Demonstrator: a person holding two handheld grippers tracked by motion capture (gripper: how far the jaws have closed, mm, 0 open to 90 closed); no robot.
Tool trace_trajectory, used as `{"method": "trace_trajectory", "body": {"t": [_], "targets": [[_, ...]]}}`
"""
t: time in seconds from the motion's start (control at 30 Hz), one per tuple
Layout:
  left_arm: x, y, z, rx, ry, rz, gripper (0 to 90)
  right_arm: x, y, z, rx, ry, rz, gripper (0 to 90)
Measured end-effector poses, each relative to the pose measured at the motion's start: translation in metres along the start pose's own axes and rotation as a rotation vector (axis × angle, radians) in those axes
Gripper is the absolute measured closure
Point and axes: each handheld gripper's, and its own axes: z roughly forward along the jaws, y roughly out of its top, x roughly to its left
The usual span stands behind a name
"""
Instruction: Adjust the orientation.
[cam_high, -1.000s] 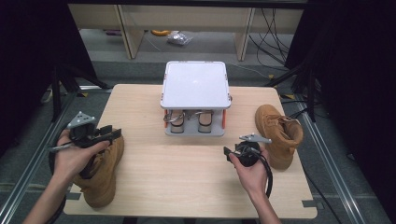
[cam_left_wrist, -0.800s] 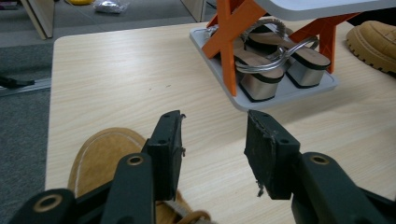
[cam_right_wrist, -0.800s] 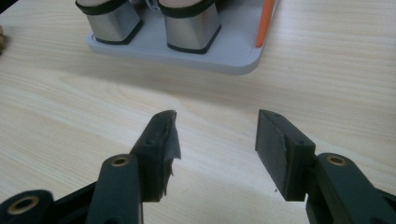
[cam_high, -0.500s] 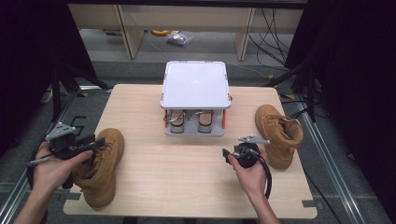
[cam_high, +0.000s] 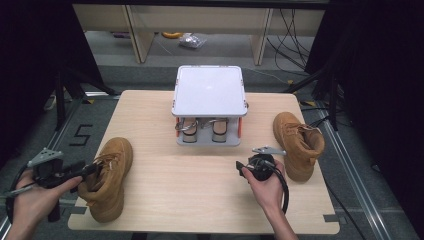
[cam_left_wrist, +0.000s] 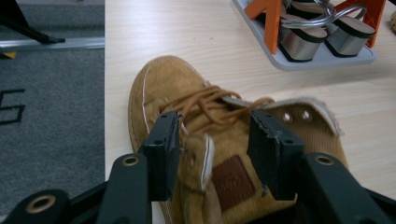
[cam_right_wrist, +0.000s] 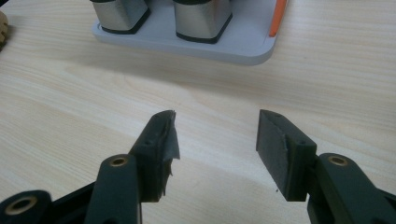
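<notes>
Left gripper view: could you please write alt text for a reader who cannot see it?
The left gripper has its two black jaws open around the ankle collar of a tan suede boot, which lies on a light wooden table. Behind it, at the upper right, a grey rack with orange posts holds block-heeled shoes.

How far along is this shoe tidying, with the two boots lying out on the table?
Early, it seems. Already done: a pair of heeled shoes sits on the rack's lower shelf. In hand: the left gripper has its fingers either side of the left boot's collar, not visibly clamped. Left: the right boot lies untouched, and the right gripper hangs open above bare table.
</notes>
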Motion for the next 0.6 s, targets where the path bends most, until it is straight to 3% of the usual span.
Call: {"method": "trace_trajectory", "body": {"t": [0.1, 0.33, 0.5, 0.6], "targets": [[0.002, -0.006, -0.001, 0.027, 0.003, -0.034, 51.6, 0.000, 0.000, 0.000, 0.002, 0.010, -0.001, 47.5], [0.004, -0.012, 0.002, 0.058, 0.010, -0.055, 51.1, -0.001, 0.000, 0.001, 0.002, 0.002, 0.000, 47.4], [0.005, -0.015, 0.009, 0.120, -0.001, -0.020, 59.1, -0.001, -0.001, 0.001, 0.005, 0.010, -0.003, 47.4], [0.004, -0.016, 0.014, 0.142, 0.007, -0.032, 63.4, 0.000, -0.001, 0.002, 0.010, 0.005, -0.001, 47.3]]}}
